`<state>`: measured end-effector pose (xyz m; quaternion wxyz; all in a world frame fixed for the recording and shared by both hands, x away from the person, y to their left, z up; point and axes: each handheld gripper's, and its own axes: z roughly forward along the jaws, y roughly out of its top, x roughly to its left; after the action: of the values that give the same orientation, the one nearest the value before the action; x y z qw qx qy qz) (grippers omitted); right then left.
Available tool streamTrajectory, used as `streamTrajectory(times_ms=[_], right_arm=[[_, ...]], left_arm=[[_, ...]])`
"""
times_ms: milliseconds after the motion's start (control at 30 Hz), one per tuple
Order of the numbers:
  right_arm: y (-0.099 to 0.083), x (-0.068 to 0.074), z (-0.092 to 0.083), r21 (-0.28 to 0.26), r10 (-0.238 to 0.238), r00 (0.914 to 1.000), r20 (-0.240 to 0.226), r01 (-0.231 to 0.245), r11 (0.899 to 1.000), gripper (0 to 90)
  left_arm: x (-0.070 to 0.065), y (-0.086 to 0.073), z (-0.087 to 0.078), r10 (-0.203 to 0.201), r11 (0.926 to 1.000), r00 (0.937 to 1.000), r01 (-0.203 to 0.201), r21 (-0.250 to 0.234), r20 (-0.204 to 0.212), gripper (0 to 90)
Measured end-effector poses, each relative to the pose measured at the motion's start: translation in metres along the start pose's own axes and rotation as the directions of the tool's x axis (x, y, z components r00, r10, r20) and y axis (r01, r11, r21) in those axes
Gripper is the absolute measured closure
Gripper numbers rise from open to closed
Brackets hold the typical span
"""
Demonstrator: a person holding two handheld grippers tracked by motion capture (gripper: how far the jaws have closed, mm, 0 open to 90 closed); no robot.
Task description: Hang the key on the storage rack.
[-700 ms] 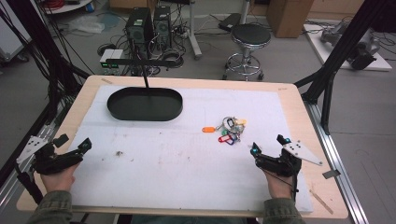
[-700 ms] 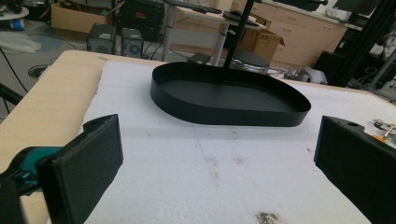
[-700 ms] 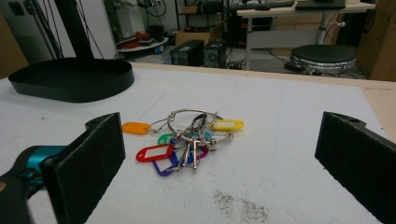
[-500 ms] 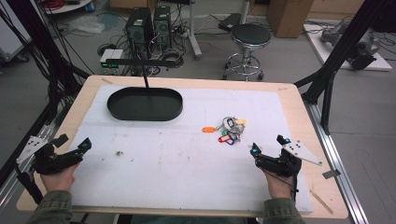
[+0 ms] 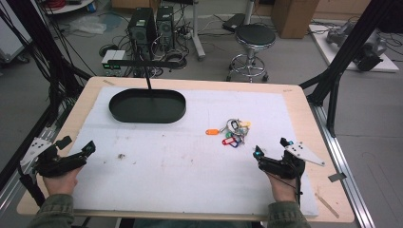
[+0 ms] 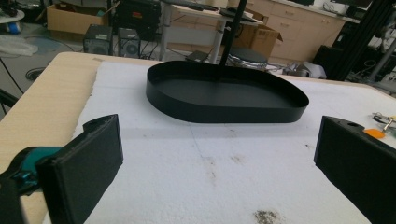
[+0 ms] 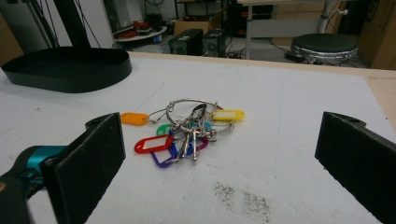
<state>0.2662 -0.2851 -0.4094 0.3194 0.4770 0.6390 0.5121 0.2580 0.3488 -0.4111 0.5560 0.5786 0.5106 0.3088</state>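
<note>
A white foam mat (image 5: 190,161) covers a wooden table (image 5: 328,142) in a workshop with computer towers and a stool on the floor beyond. At the near left edge, the left gripper (image 5: 76,148) rests low over the mat, jaws spread wide with nothing between them. At the near right, the right gripper (image 5: 271,148) sits the same way, jaws wide apart and empty. Just ahead of the right gripper and slightly toward the middle lies a bunch of keys (image 7: 191,128) with coloured tags, flat on the mat, apart from both jaws. Farther back on the left stands an empty black oval tray (image 6: 224,98), well ahead of the left gripper.
</note>
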Motion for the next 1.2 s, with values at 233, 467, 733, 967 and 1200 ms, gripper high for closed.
streamTrajectory(times_ms=[233,467,733,967,1200], right_arm=[[0.003,0.004,0.007,0.047,-0.030,0.9995,0.006,0.029,0.998,0.5],[0.010,0.009,0.015,0.078,-0.047,0.9988,-0.018,0.048,0.996,0.5],[0.016,0.012,0.029,0.141,-0.090,0.9944,-0.055,0.097,0.985,0.5],[0.034,0.022,0.045,0.149,-0.115,0.9892,-0.092,0.127,0.981,0.5],[0.054,0.032,0.055,0.147,-0.125,0.9845,-0.123,0.143,0.979,0.5]], left_arm=[[-0.003,0.000,0.002,0.003,1.0000,0.9995,-0.003,0.001,0.032,1.7],[-0.005,-0.001,0.003,0.010,0.9999,0.9995,-0.010,0.007,0.032,1.7],[-0.003,-0.001,0.004,0.010,0.9999,0.9997,-0.011,0.010,0.021,1.7],[-0.005,-0.002,0.007,0.038,0.9990,0.9983,-0.039,0.020,0.043,1.7],[-0.005,-0.002,0.007,0.051,0.9983,0.9972,-0.052,0.025,0.055,1.7]])
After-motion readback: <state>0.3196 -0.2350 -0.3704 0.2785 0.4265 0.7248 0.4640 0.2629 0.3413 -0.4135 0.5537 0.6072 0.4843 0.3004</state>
